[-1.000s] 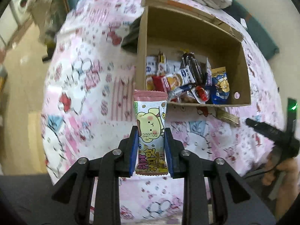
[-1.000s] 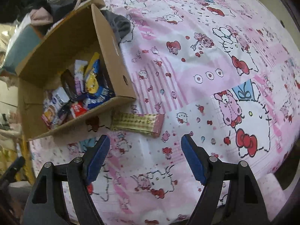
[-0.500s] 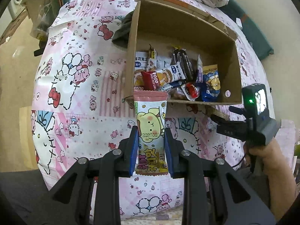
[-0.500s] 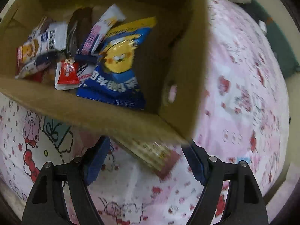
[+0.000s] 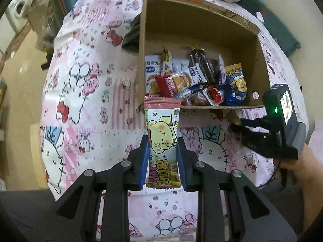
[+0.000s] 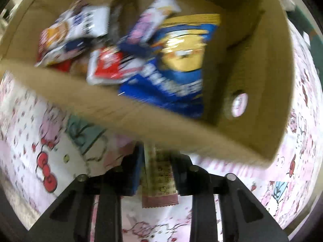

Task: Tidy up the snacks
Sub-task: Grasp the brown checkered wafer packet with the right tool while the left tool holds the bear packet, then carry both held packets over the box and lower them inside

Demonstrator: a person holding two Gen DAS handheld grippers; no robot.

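Two snack packets (image 5: 162,141) between fingers (image 5: 143,157)

Our left gripper (image 5: 162,159): pads pressed flat on both sides of pink snack packet (image 5: 162,133), fingers aimed steeply down, toward 12 o'clock in frame. Our right gripper (image 6: 156,173): pointing straight down, jaws closing, wafer bar (image 6: 159,175) between pads. Our right hand (image 5: 302,173) at 3 o'clock in left wrist view, wrapped round handle.
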